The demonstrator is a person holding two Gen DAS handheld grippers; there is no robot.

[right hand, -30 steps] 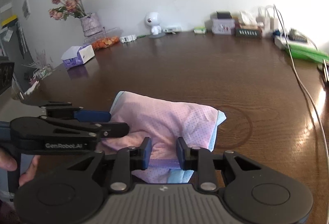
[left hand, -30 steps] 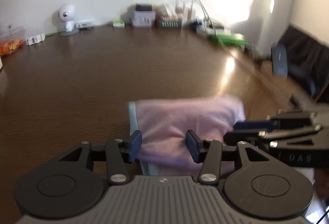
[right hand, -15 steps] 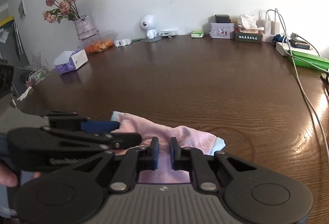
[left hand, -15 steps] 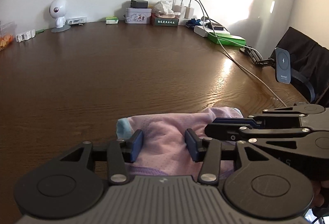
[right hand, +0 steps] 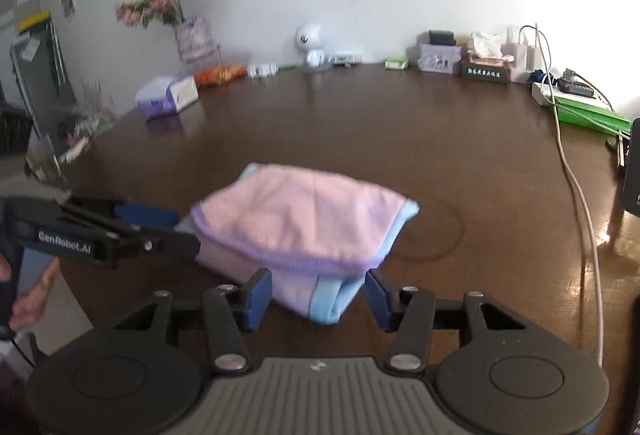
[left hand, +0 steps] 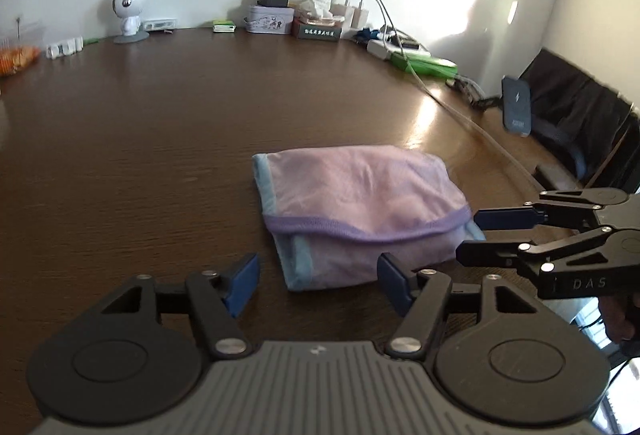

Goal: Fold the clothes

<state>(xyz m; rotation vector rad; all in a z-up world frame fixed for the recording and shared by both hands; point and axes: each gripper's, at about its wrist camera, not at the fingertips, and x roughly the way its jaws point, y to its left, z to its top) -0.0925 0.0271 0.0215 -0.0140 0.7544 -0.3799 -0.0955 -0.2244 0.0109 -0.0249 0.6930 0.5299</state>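
A folded pink garment [left hand: 352, 203] with lilac and light blue trim lies flat on the brown table [left hand: 140, 139]. In the left wrist view my left gripper [left hand: 319, 281] is just short of its near edge. The jaws are opening, the garment's near corner lies between the tips, and the pads do not press it. My right gripper [left hand: 476, 237] comes in from the right beside the garment's right end. In the right wrist view the garment [right hand: 296, 223] has its near corner between the right gripper [right hand: 317, 295], whose jaws are opening, clear of the cloth. The left gripper [right hand: 180, 231] is at its left end.
A white cable [right hand: 576, 195] runs down the table's right side. Along the far edge stand a white figurine [left hand: 128, 11], tins and boxes [left hand: 268, 19], a green folder [left hand: 428, 65], a tissue box [right hand: 168, 95] and a flower vase [right hand: 192, 35]. A dark chair [left hand: 580, 115] is at right.
Both grippers have let go of the garment and drawn back towards me, jaws wider. The garment now lies folded on the table, further from both cameras.
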